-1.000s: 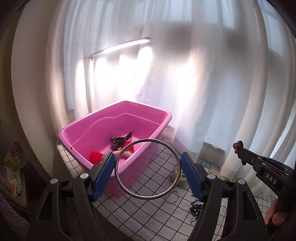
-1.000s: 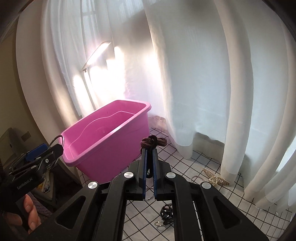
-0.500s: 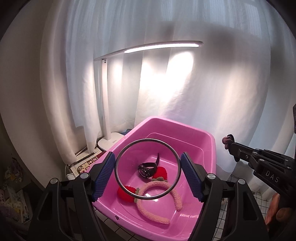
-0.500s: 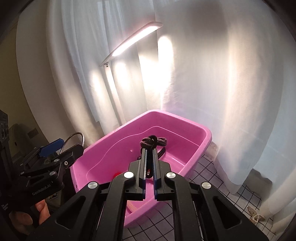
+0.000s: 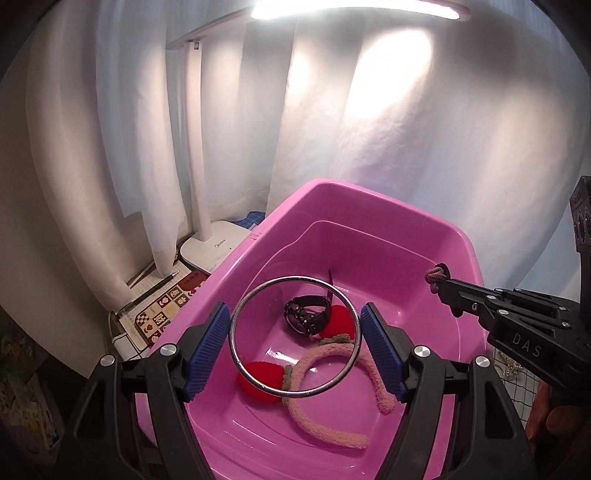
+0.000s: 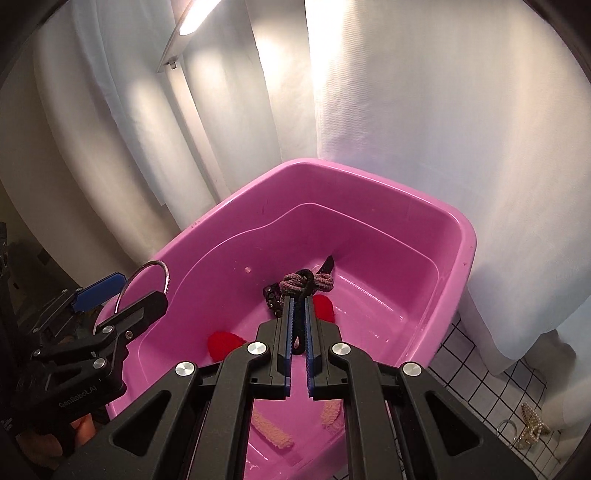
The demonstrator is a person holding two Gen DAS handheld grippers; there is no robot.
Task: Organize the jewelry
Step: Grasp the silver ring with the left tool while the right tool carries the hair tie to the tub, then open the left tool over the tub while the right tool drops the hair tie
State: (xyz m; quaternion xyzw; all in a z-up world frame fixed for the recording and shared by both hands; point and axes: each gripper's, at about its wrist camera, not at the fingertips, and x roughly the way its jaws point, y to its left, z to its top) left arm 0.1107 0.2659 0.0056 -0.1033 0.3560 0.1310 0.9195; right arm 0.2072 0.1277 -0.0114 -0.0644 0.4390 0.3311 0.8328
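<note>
Over the pink tub (image 5: 369, 206), left claw (image 5: 294, 341) grips a bangle (image 5: 236, 343).

The white tiled surface (image 6: 476, 373) carries the pink tub (image 6: 466, 254). To the right of the tub, a pearl clip (image 6: 532, 430) lies on the tiles.

Lamp (image 5: 354, 7) glare whitens the curtain (image 5: 369, 129); fisheye edges bend, corners dark.
</note>
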